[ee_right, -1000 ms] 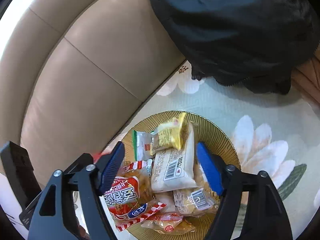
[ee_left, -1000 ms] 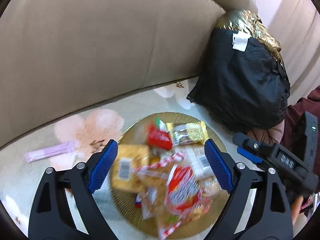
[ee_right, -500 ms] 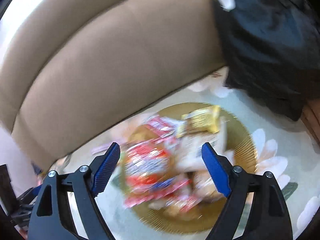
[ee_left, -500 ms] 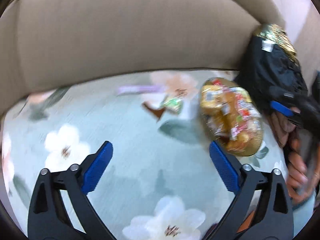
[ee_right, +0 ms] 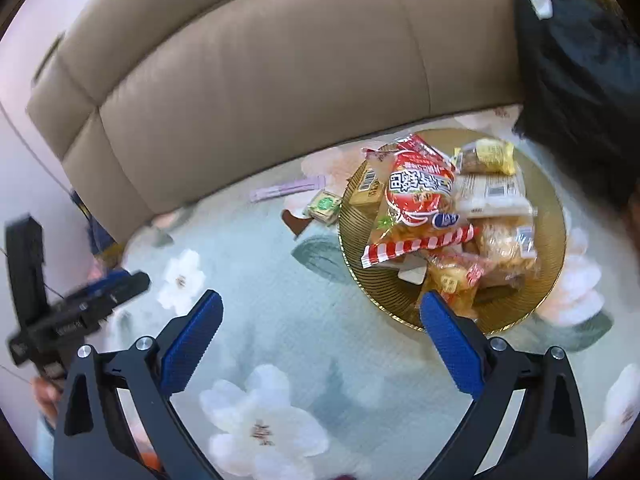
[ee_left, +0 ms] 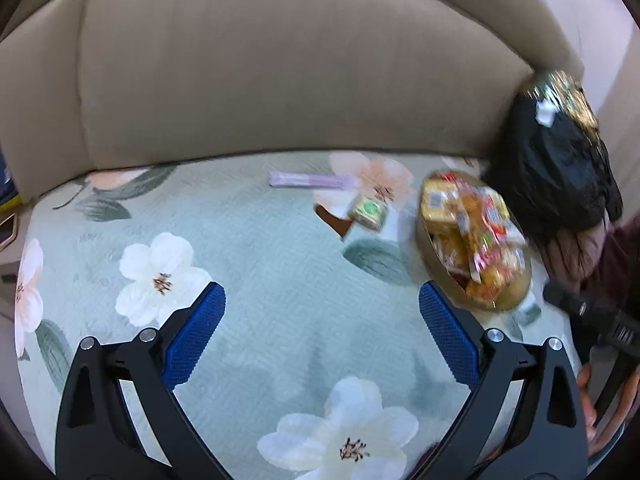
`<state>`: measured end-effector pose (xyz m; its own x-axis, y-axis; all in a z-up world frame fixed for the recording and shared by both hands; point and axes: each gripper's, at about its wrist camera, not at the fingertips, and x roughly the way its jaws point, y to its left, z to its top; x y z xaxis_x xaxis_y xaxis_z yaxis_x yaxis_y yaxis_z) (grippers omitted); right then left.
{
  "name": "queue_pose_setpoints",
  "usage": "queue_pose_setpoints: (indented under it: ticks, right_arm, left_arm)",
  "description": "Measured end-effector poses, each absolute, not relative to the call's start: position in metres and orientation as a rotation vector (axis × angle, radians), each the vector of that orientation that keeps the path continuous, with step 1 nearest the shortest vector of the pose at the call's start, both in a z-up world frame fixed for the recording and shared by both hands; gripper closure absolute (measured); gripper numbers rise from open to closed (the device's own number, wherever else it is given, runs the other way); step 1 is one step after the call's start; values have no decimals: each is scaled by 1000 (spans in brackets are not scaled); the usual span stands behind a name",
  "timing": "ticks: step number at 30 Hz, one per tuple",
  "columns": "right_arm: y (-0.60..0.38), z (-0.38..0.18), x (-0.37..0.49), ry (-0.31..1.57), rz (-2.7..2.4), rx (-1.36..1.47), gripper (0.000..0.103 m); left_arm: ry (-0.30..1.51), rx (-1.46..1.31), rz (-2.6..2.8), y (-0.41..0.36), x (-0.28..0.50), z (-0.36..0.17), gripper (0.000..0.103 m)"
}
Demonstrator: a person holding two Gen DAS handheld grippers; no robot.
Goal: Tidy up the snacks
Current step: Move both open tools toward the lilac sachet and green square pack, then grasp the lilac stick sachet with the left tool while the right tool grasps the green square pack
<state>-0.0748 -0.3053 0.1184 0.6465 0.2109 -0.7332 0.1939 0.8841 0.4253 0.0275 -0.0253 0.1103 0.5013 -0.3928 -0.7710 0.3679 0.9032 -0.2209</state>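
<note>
While both tools hang over the floral seat cover (ee_left: 280,264), I see my left gripper (ee_left: 322,336) spread wide with nothing between its blue pads (ee_left: 196,338), only bare quilted fabric below; its jaws have just been opening further. My right gripper (ee_right: 320,340) is likewise splayed to its full width, its jaws having just been opening too, and nothing sits between them; its right pad (ee_right: 450,346) overlaps the near rim of the gold plate (ee_right: 552,200) in the wrist view, though I cannot tell whether it touches. That plate rests on the cover close to the beige sofa backrest (ee_right: 260,92) and is heaped with snack packets; a red and white bag (ee_right: 420,196) lies on top, a yellow packet (ee_right: 494,154) toward the far side, a pale wrapped bar (ee_right: 492,196) beside it. Just left of the plate a small green packet (ee_right: 324,206) lies on the cover, and a lilac strip-shaped packet (ee_right: 288,190) beyond it near the backrest; a dark brown piece (ee_right: 296,220) lies beside the green one. Black clothing (ee_right: 580,80) slumps at the right, by the plate.
</note>
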Motion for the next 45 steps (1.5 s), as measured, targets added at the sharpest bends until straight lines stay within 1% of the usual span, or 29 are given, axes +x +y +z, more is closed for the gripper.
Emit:
queue_pose_setpoints:
  ticks: [4, 6, 9, 11, 12, 13, 14, 15, 16, 17, 19, 20, 22, 23, 25, 27, 29, 32, 34, 40, 45]
  right_arm:
    - [-311, 108, -74, 889, -5, 517, 5]
    - [-308, 108, -70, 874, 34, 541, 5]
    - [-287, 113, -66, 881, 33, 492, 5]
    - [-272, 108, -62, 911, -35, 441, 5]
    - [-264, 101, -58, 938, -47, 436, 7]
    - [-260, 95, -55, 958, -36, 450, 14]
    - [-255, 86, -48, 997, -19, 495, 20]
    - [-253, 78, -41, 1028, -12, 538, 23]
    - [-251, 70, -31, 1064, -4, 586, 28]
    - [-251, 64, -21, 1088, 5, 614, 30]
    - [-251, 64, 5, 1117, 31, 606, 30]
    - [-250, 68, 20, 1128, 52, 551, 30]
    - [-240, 77, 47, 1155, 82, 360, 27]
    - [-231, 84, 65, 1158, 77, 187, 26]
    - [-217, 89, 87, 1150, 95, -37, 26]
    - [-212, 87, 115, 1151, 155, -165, 27]
    - [-219, 79, 137, 1169, 191, -189, 28]
    - [-231, 61, 163, 1222, 277, -188, 27]
    - [-234, 45, 179, 1264, 293, -216, 27]
    - [-233, -1, 202, 1389, 290, -328, 26]
    - [-234, -13, 214, 1470, 333, -264, 26]
  left_arm:
    - [1014, -206, -428, -17, 57, 103, 6]
    - [1020, -241, -430, -19, 71, 100, 6]
    - [1016, -232, -431, -29, 96, 92, 9]
    - [982, -121, -432, -45, 111, 87, 10]
    - [963, -52, -431, -53, 115, 83, 10]
    - [945, 55, -437, -65, 121, 77, 10]
    - [934, 135, -440, -73, 125, 70, 15]
    - [921, 238, -443, -82, 130, 61, 22]
    - [919, 312, -464, -88, 136, 52, 24]
    - [923, 362, -490, -92, 143, 45, 28]
    - [920, 428, -542, -98, 152, 36, 29]
    - [913, 475, -579, -104, 157, 31, 29]
    - [901, 537, -633, -115, 166, 23, 29]
    - [897, 562, -661, -122, 173, 18, 29]
    - [918, 572, -693, -133, 191, 9, 29]
    - [944, 577, -715, -141, 206, 0, 29]
    - [955, 606, -721, -148, 221, -13, 29]
    - [956, 674, -728, -160, 238, -30, 38]
    - [938, 714, -718, -166, 242, -38, 39]
    - [965, 695, -761, -170, 250, -48, 40]
    - [1007, 620, -765, -166, 260, -46, 40]
